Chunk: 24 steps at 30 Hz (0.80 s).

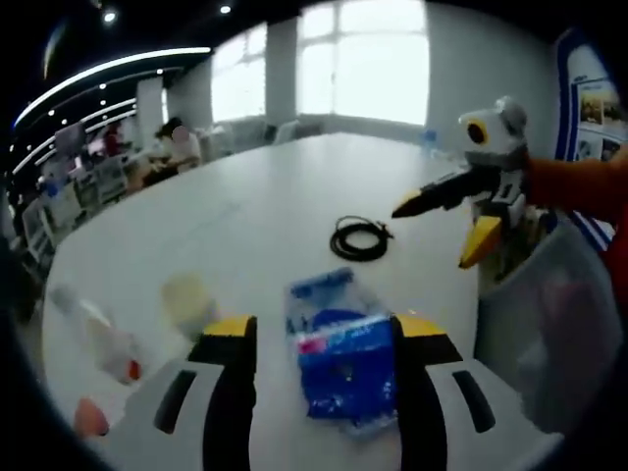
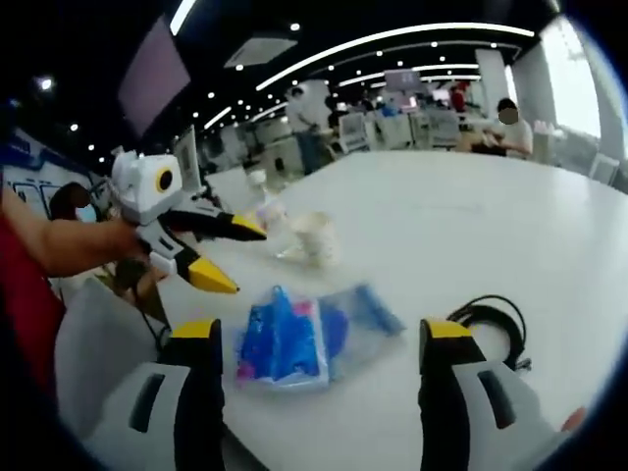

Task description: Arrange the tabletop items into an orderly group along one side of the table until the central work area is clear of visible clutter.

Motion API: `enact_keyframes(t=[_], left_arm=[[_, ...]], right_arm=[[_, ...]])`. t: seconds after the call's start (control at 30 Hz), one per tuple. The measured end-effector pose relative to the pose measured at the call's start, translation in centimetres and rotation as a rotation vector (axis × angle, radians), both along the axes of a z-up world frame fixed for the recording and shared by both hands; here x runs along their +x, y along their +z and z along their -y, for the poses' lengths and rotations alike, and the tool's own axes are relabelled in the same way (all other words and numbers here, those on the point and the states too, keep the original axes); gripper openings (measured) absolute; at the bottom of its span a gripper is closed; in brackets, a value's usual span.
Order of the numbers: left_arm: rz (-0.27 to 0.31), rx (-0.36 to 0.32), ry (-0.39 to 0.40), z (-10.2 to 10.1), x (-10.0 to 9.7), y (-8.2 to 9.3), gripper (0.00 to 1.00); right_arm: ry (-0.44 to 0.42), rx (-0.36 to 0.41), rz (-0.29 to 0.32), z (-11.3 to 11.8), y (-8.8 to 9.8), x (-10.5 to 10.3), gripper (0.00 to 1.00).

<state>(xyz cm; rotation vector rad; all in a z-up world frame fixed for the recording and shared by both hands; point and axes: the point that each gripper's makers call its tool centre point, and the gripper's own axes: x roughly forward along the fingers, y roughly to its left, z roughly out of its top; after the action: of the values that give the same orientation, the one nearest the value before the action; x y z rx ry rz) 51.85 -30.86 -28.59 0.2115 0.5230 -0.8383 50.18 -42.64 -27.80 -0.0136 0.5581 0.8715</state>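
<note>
The blue plastic packet [image 1: 343, 358] lies flat on the white surface [image 1: 265, 211], low in the centre of the left gripper view, between the spread jaws of the left claw [image 1: 324, 339]. In the right gripper view the same packet [image 2: 299, 339] sits low centre between the jaws of the right claw [image 2: 319, 343], which also stands wide and holds nothing. Both claws are released.

The packet looks light, soft and crinkly, likely slippery film over something flat; a pinch across a short edge or a corner should lift it, while a grip across the middle may buckle it. The coiled black cable [image 1: 359, 237], just above centre of the left gripper view, is limp and will flop; taking it through the bundled loops seems safest. At lower left, blurred, lie a pale cup-like thing [image 1: 188, 302] and a clear bottle [image 1: 98, 339] on its side, both probably light and apt to roll.

The surface is smooth, wide and glossy. The room is an open office, with bright windows [image 1: 363, 59] at the top of the frame and strip lights [image 2: 392, 39] on a dark ceiling.
</note>
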Motion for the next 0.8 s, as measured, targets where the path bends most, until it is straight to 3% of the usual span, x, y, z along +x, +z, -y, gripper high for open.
enact_keyframes(t=[0.5,0.8], left_arm=[[-0.050,0.104,-0.077,-1.7,-1.5,-3.4,0.49],[-0.069,0.125,-0.107,-1.7,-1.1,-4.6,0.47]], right_arm=[[0.066,-0.082,-0.071,-2.8,-2.1,-4.1,0.79],[0.060,-0.137,-0.192,-3.6,-4.7,-6.2,0.72]])
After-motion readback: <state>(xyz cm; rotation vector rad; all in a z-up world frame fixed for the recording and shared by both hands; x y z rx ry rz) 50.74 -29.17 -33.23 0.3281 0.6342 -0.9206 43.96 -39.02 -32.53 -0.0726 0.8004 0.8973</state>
